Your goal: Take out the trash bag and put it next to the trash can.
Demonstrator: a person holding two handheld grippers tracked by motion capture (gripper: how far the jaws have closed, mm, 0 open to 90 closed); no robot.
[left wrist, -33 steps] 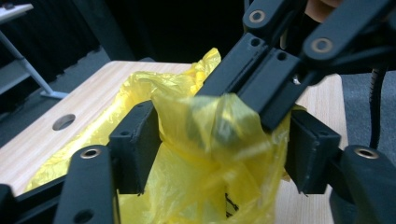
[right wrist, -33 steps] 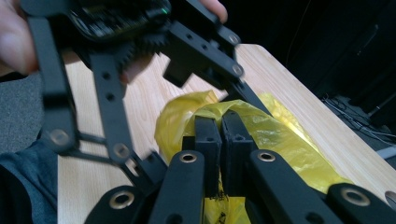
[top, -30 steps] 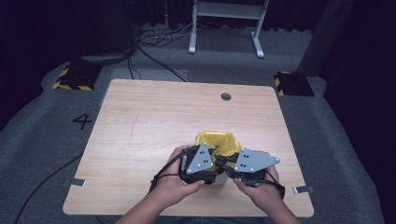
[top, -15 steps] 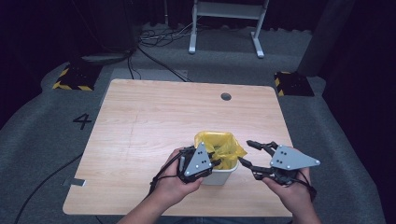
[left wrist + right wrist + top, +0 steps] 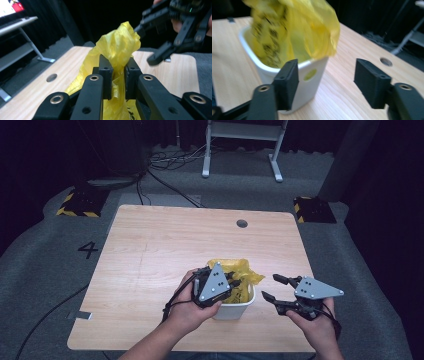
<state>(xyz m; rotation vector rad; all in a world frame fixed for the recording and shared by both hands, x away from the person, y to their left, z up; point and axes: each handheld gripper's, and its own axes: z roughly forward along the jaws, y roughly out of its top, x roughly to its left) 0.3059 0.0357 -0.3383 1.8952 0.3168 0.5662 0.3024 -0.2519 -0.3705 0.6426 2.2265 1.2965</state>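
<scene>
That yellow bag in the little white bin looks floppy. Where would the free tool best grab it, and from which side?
Probably the loose yellow flap of the bag that hangs over the rim of the white bin, on the side facing the right tool. It sticks out free of the wall, so open jaws coming in level from that side could close across it. The left tool already pinches the bunched top.

It looked like a recording lab: black curtains all round, hazard-striped floor weights, loose cables, grey carpet marked "4", one bare wooden table.
</scene>
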